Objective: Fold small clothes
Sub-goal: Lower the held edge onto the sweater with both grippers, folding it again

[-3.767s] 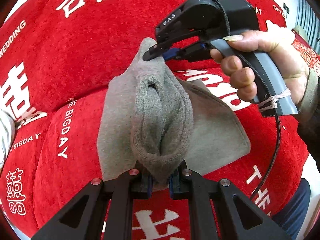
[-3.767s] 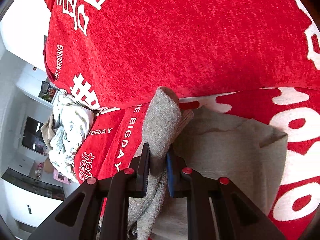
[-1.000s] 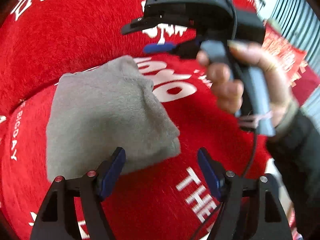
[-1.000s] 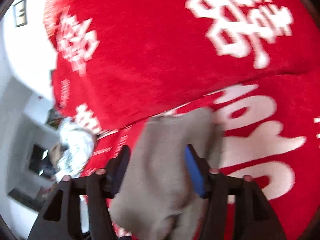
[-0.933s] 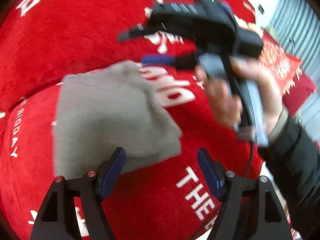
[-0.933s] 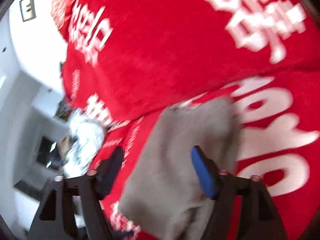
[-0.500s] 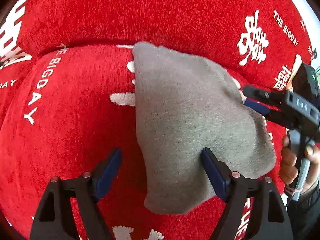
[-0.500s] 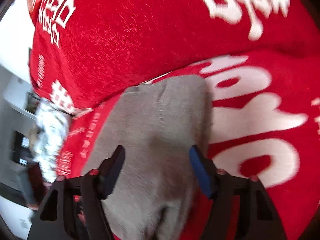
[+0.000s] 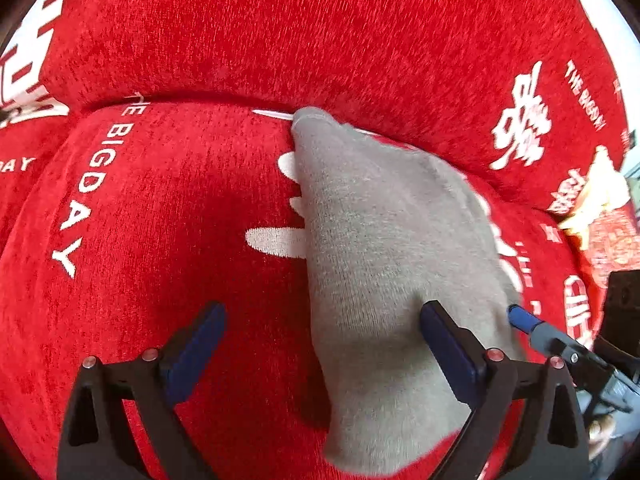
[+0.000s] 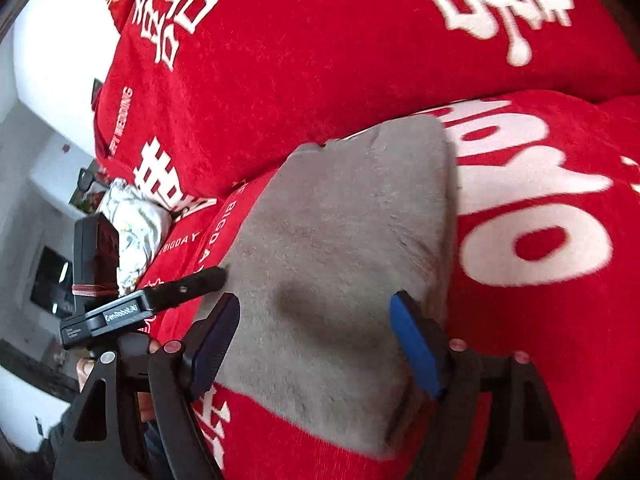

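Lying folded on the red sofa seat cushion (image 9: 168, 216), the grey garment (image 9: 384, 240) reaches the cushion's back edge (the crease below the backrest). The left gripper (image 9: 320, 344) is spread wide, its right pad over the cloth, its left pad over bare cushion. The right gripper (image 10: 316, 340) is likewise spread wide, and the garment's near end is seen between its pads, ungripped.
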The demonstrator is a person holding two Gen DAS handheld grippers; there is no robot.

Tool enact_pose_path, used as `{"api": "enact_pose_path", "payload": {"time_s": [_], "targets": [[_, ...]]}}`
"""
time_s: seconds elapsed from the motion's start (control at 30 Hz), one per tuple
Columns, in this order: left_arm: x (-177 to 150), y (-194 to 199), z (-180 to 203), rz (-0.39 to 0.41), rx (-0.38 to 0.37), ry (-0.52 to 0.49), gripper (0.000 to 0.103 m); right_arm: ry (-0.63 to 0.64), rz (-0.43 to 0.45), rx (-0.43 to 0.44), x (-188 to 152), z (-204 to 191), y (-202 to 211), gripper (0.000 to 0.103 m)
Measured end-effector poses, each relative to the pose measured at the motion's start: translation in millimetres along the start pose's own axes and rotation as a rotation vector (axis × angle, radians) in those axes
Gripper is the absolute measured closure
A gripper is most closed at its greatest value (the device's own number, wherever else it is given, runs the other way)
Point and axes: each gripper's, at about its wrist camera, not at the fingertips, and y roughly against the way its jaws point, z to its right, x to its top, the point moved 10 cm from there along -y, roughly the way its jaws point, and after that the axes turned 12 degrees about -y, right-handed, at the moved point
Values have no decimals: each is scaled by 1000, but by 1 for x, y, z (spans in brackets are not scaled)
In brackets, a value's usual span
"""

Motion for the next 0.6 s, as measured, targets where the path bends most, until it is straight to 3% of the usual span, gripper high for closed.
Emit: {"api": "enact_pose_path", "payload": {"time_s": [0.07, 0.17, 0.27, 0.37, 0.47, 0.6], "targets": [[6, 12, -12, 19, -3, 24, 5, -12, 41, -13, 7, 5, 19, 19], [22, 26, -44, 41, -24, 118, 5, -58, 145, -117, 29, 36, 55, 14], [26, 16, -64, -5, -27, 199, 5, -171, 166, -102, 47, 58, 67, 8], [19, -4, -47, -49, -73, 178, 5, -198, 104, -58, 48, 58, 51, 8], [13, -21, -9, -69, -179, 146, 5, -188, 22, -59, 42, 43, 7, 8], [4, -47, 26, -130, -253, 106, 5, -185, -76, -43, 26, 32, -43, 9]]}}
